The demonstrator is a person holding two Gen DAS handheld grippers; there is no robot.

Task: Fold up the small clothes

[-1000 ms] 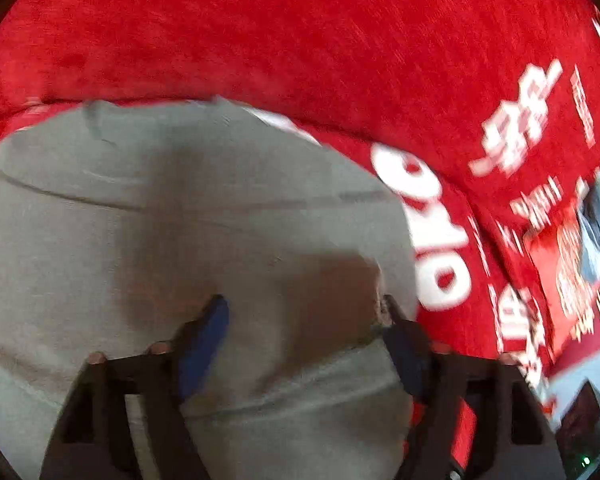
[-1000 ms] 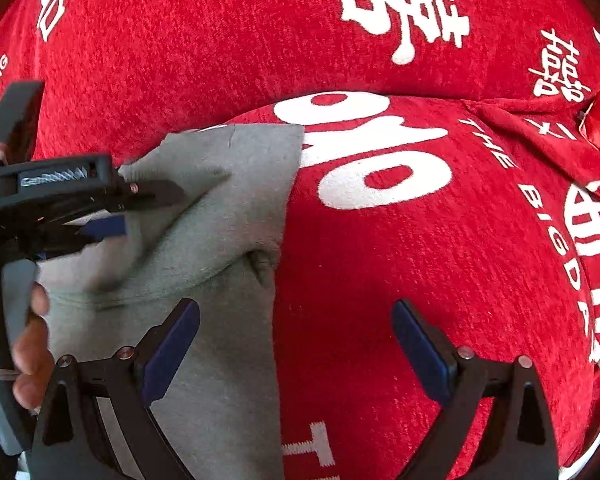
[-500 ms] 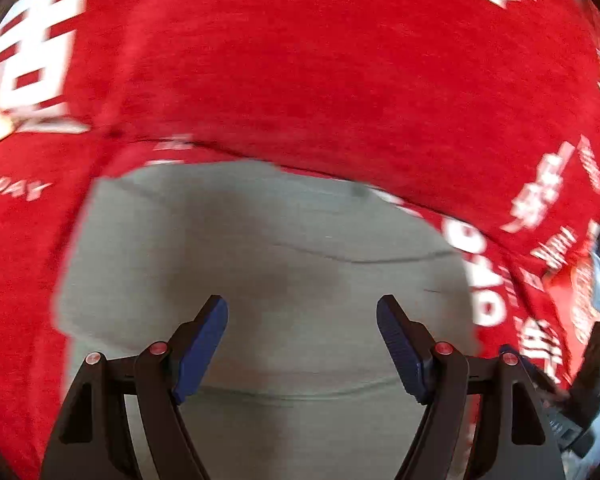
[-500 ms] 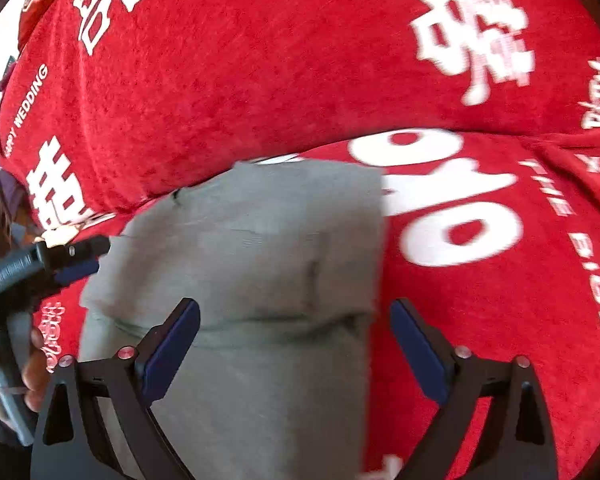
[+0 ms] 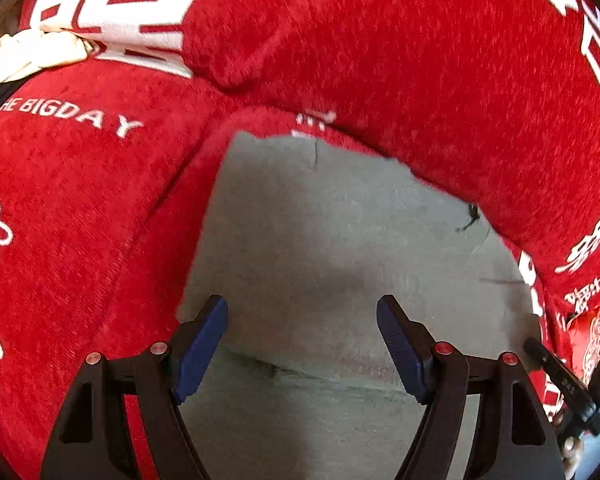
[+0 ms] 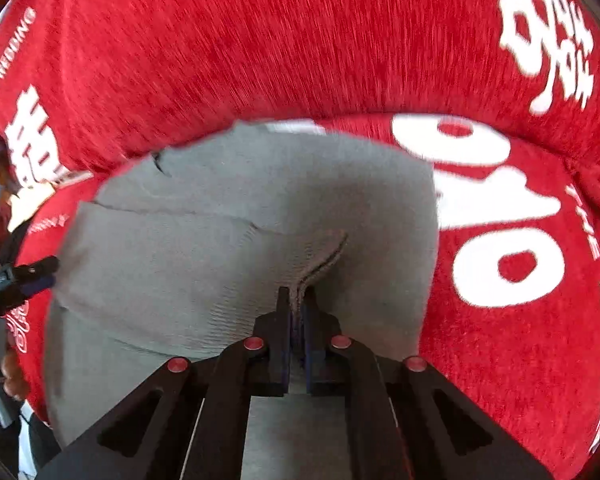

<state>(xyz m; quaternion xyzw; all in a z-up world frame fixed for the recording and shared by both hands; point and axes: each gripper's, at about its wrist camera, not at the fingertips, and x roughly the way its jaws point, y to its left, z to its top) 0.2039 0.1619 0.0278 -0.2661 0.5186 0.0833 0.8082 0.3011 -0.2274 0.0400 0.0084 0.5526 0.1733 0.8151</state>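
Between the right gripper's (image 6: 298,308) 2 pressed-together blue pads, a ridge of the grey garment (image 6: 228,240) is pinched. Above the same garment (image 5: 340,248), the left gripper (image 5: 302,320) is held spread and grips nothing. The garment is laid flat on a red sofa cover (image 5: 420,60) printed with white lettering.

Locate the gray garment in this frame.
The gray garment lies on the red printed cover, left of its big white characters in the right wrist view; the right gripper pinches a fold, and the open left gripper hovers above.
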